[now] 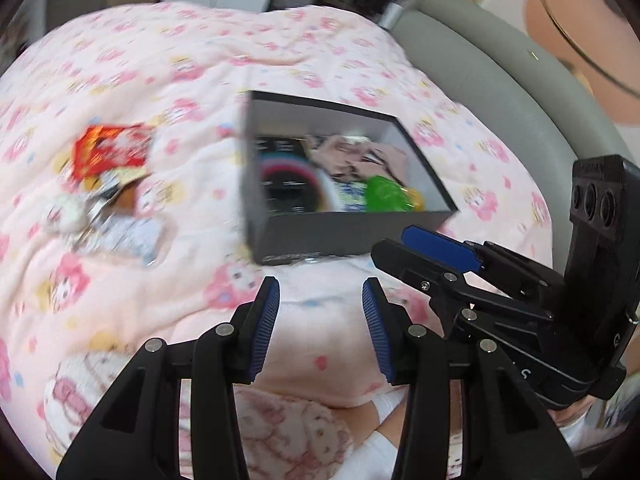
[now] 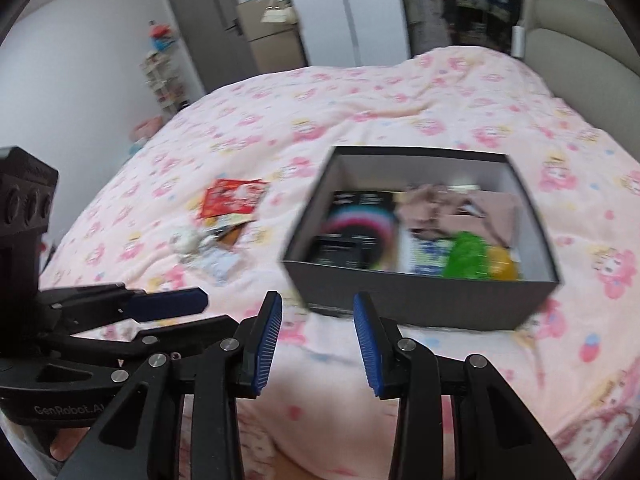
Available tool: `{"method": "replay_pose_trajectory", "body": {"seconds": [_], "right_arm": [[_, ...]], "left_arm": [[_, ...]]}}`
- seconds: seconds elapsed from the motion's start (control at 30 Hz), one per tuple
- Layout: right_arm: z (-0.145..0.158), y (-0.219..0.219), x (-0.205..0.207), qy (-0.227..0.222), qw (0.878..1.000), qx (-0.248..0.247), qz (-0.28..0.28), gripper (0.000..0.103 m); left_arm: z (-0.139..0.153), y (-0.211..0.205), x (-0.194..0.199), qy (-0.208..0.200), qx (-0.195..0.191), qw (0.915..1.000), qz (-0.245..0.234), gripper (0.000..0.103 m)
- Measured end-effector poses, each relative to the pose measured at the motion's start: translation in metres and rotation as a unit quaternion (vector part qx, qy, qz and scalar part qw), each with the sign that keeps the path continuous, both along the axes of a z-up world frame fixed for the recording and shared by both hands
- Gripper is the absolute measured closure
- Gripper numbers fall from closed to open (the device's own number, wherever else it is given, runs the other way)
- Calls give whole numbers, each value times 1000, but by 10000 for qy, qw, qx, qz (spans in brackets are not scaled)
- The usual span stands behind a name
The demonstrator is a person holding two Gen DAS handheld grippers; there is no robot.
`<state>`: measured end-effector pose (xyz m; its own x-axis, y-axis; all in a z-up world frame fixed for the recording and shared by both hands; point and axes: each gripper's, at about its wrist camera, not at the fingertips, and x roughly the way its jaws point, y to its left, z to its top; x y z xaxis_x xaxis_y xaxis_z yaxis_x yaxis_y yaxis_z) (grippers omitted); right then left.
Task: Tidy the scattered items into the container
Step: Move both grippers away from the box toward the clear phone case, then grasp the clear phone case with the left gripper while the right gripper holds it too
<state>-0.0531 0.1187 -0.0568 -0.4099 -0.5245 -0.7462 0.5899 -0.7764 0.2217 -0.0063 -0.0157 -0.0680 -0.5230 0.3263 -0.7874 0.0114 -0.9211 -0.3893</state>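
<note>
Left tool (image 1: 320,292) is seen released, blue pads apart, nothing between them; only the pink quilt (image 1: 160,60) of the bed is framed in the gap. Right tool (image 2: 318,304) is likewise released and empty. The two tools are held side by side near the bed's near edge, each visible in the other's view.

The dark open box (image 2: 420,300) is set on the quilt towards the headboard (image 2: 580,48) side of the bed, beyond both tools. Inside it, a green item (image 2: 466,256), beige cloth (image 2: 452,208) and a black packet (image 2: 360,216) are noted; details are blurred.

A red packet (image 2: 234,196) and a small cluster of loose items (image 2: 208,248) lie on the quilt, apart from the box, towards the bed's middle.
</note>
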Motion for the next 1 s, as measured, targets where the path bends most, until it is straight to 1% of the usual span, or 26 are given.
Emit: {"method": "replay_pose_trajectory", "body": {"seconds": [0.07, 0.13, 0.17, 0.23, 0.27, 0.3, 0.37, 0.4, 0.43, 0.47, 0.5, 0.53, 0.57, 0.6, 0.63, 0.67, 0.7, 0.77, 0.8, 0.9, 0.97, 1.0], "right_arm": [[-5, -20, 2, 5, 9998, 83, 173, 70], [-12, -43, 2, -71, 9993, 110, 350, 70], [-16, -52, 0, -169, 9988, 94, 448, 70], [-26, -76, -5, -472, 9965, -33, 687, 70], [-30, -84, -8, -546, 9962, -14, 671, 69], [-37, -94, -14, -659, 9957, 22, 653, 69], [-54, -113, -26, -870, 9943, 143, 601, 69], [-61, -120, -30, -943, 9937, 216, 573, 69], [-71, -129, -35, -1049, 9924, 298, 566, 69], [-79, -136, -39, -1162, 9909, 342, 583, 69], [-86, -141, -42, -1266, 9895, 357, 605, 69], [-93, -149, -45, -1376, 9877, 370, 642, 69], [-100, -156, -48, -1471, 9860, 390, 677, 69], [-107, -162, -51, -1525, 9849, 456, 687, 68], [-112, -168, -54, -1544, 9841, 546, 688, 67], [-119, -175, -57, -1560, 9831, 675, 682, 64], [-123, -180, -60, -1582, 9823, 747, 667, 58], [-133, -185, -67, -1655, 9808, 827, 610, 55], [-139, -190, -70, -1721, 9794, 860, 618, 55], [-160, -202, -76, -1954, 9730, 942, 790, 55], [-165, -203, -76, -2009, 9723, 706, 967, 55], [-164, -202, -75, -1973, 9733, 645, 981, 67]], "left_arm": [[-7, -22, 5, -81, 54, 9997, 244, 59], [-16, -45, 7, -188, 214, 9982, 528, 59], [-23, -63, 6, -285, 366, 9959, 782, 59], [-34, -90, 2, -433, 588, 9904, 1177, 54], [-44, -107, -4, -517, 701, 9857, 1445, 52], [-52, -118, -10, -638, 745, 9822, 1601, 43], [-70, -136, -27, -915, 750, 9753, 1863, 41], [-83, -146, -37, -1106, 868, 9688, 2043, 41], [-94, -156, -43, -1272, 1065, 9608, 2220, 41], [-111, -167, -50, -1456, 1337, 9492, 2448, 41], [-122, -174, -54, -1570, 1491, 9407, 2610, 41], [-132, -182, -55, -1687, 1674, 9285, 2855, 42], [-136, -186, -56, -1650, 1762, 9229, 3000, 42], [-136, -188, -58, -1554, 1721, 9227, 3081, 41], [-135, -189, -59, -1458, 1594, 9226, 3195, 41], [-135, -190, -60, -1435, 1552, 9218, 3251, 41], [-139, -191, -62, -1446, 1581, 9201, 3278, 41], [-149, -193, -66, -1519, 1715, 9163, 3286, 41], [-152, -194, -67, -1532, 1730, 9149, 3310, 42], [-155, -194, -70, -1504, 1794, 9145, 3301, 41], [-155, -192, -73, -1500, 1758, 9171, 3248, 41], [-156, -190, -74, -1527, 1746, 9184, 3204, 41]]}}
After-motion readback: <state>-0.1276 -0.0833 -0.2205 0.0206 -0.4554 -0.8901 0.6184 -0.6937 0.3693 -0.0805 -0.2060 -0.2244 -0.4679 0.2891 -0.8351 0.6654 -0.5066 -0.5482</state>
